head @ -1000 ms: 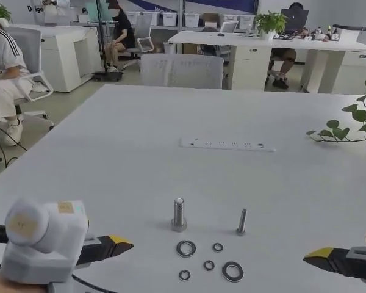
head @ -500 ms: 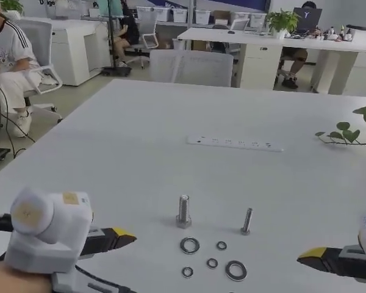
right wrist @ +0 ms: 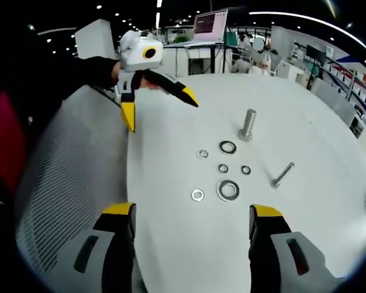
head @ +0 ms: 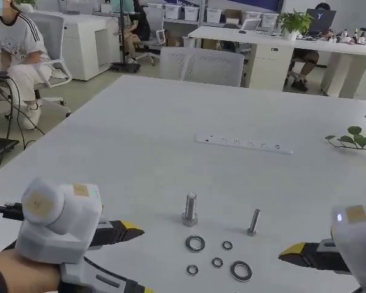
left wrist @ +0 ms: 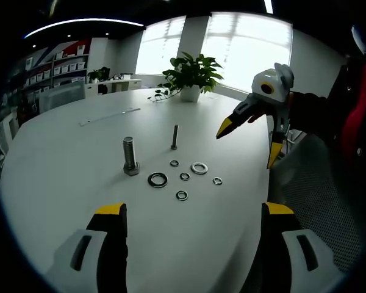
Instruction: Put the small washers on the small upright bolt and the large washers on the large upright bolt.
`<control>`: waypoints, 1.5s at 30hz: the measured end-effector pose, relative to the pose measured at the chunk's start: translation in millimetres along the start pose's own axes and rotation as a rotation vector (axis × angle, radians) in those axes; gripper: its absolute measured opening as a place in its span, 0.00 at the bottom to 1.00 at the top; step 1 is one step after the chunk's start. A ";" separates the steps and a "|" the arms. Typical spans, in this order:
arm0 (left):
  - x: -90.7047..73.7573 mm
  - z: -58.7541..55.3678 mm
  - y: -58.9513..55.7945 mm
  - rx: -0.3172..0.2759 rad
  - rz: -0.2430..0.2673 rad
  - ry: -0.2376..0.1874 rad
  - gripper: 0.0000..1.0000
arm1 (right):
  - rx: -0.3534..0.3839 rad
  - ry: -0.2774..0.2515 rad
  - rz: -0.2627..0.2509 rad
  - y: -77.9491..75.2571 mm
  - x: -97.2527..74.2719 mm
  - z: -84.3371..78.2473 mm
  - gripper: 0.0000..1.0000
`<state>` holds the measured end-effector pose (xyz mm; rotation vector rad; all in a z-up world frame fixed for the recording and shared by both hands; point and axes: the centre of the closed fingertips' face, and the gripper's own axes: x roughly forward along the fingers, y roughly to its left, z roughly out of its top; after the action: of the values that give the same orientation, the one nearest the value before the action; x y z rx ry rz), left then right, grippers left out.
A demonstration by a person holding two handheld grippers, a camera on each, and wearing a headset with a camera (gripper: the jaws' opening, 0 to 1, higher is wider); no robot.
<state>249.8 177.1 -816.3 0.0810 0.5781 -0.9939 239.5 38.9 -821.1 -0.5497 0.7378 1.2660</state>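
Note:
The large bolt (head: 190, 209) and the small bolt (head: 254, 222) stand upright on the white table (head: 171, 152), heads down. In front of them lie two large washers (head: 195, 243) (head: 241, 270) and several small washers (head: 217, 262), all flat on the table. My left gripper (head: 139, 259) hovers open at the near left, level with the washers and apart from them. My right gripper (left wrist: 247, 146) is open to the right of the washers, yellow tips pointing at them. In the left gripper view the large bolt (left wrist: 130, 156), the small bolt (left wrist: 174, 137) and the washers (left wrist: 157, 179) lie ahead of the open jaws.
A white power strip (head: 244, 144) lies farther back on the table. Plant leaves (head: 354, 137) reach in at the right edge. Beyond the far edge is a grey chair (head: 201, 66). People sit at desks behind.
The head camera has shifted. My right gripper has come in leftward, closer to the small bolt and washers. The left gripper keeps about the same distance from the large bolt.

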 end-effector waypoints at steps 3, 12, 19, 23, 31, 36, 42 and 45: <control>0.5 -0.6 -1.4 0.003 -0.004 0.003 0.91 | -0.035 0.036 0.015 1.1 5.5 0.9 0.75; 0.5 0.3 -2.1 0.007 -0.006 -0.001 0.90 | -0.091 0.101 0.055 2.0 17.0 6.5 0.62; 1.4 1.3 -3.1 0.009 -0.008 -0.002 0.90 | -0.128 0.157 0.065 -0.3 24.6 7.0 0.49; 1.7 1.6 -3.0 0.008 -0.008 -0.003 0.90 | -0.142 0.185 0.069 -1.7 29.9 5.9 0.43; 2.6 1.0 -2.4 0.008 -0.012 -0.001 0.89 | -0.181 0.262 0.080 -3.6 40.7 -2.1 0.34; 2.4 0.3 -1.8 0.008 -0.009 0.000 0.89 | -0.206 0.290 0.080 -5.1 48.6 -4.1 0.31; 2.8 -0.3 -1.7 0.009 -0.009 0.003 0.88 | -0.228 0.334 0.083 -7.8 55.8 -7.8 0.26; 2.7 -0.3 -1.3 0.012 -0.007 0.004 0.88 | -0.253 0.374 0.084 -9.4 57.8 -13.6 0.23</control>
<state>249.7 174.3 -817.7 0.0914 0.5763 -1.0037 253.5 64.0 -873.9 -0.9880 0.9232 1.3608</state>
